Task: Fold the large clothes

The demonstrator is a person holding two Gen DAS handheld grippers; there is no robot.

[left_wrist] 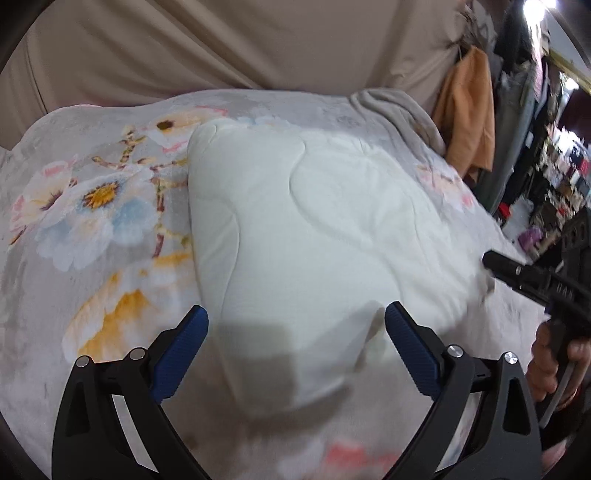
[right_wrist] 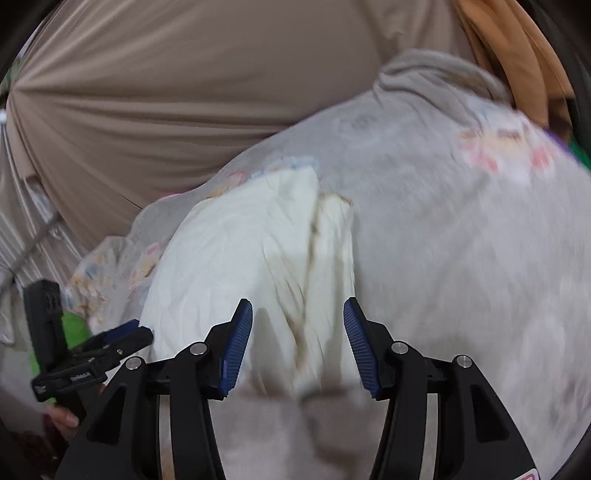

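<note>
1. On the floral blanket (left_wrist: 92, 229) before you lies the white garment (left_wrist: 303, 221), folded into a compact block.
2. Both your left gripper (left_wrist: 295, 347) and right gripper (right_wrist: 298, 343) stand open, holding nothing.
3. Little folding seems left, perhaps just tidying.

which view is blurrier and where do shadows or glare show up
Right wrist view: clearly blurrier, motion smear across the white folded garment and the floral blanket. Left wrist view: the garment is fairly sharp, with a grey shadow on its near edge between the left gripper fingers; a bright lamp glares at top right, and the right gripper is slightly smeared.
</note>
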